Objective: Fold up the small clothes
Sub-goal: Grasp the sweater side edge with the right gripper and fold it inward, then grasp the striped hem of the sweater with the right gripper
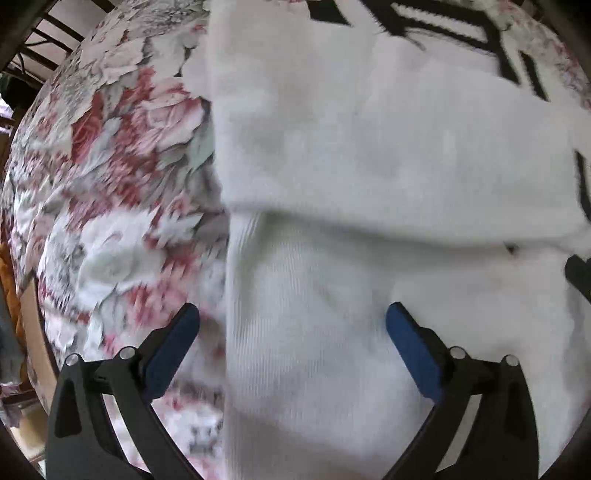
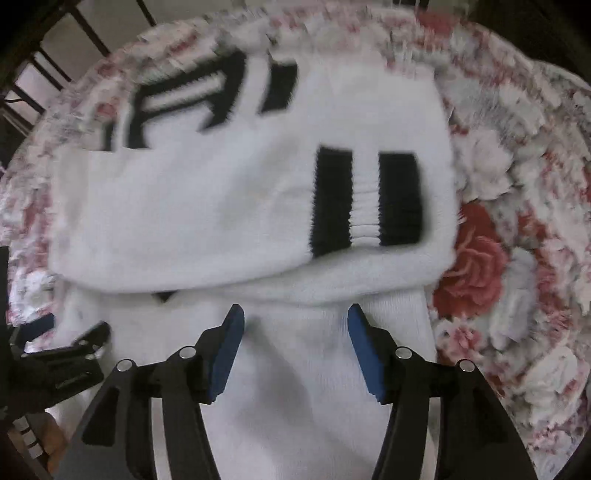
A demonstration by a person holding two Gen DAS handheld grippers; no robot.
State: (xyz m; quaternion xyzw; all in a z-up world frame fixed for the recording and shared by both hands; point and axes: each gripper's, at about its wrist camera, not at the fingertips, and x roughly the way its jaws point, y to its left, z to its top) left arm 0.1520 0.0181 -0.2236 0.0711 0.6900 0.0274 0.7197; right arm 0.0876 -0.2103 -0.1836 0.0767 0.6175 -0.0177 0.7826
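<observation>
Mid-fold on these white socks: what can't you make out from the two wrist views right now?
- Left wrist view: the black-striped cuffs of the socks are cut off by the top edge.
- Left wrist view: the floral cloth is motion-blurred.
- Right wrist view: the folded-over layer hides what lies under it; only a dark bit peeks out.
- Right wrist view: the left claw sits blurred at the edge.

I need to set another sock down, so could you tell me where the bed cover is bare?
Bare floral cover lies right of the white socks, and more left of them. The middle is crowded with socks.
</observation>
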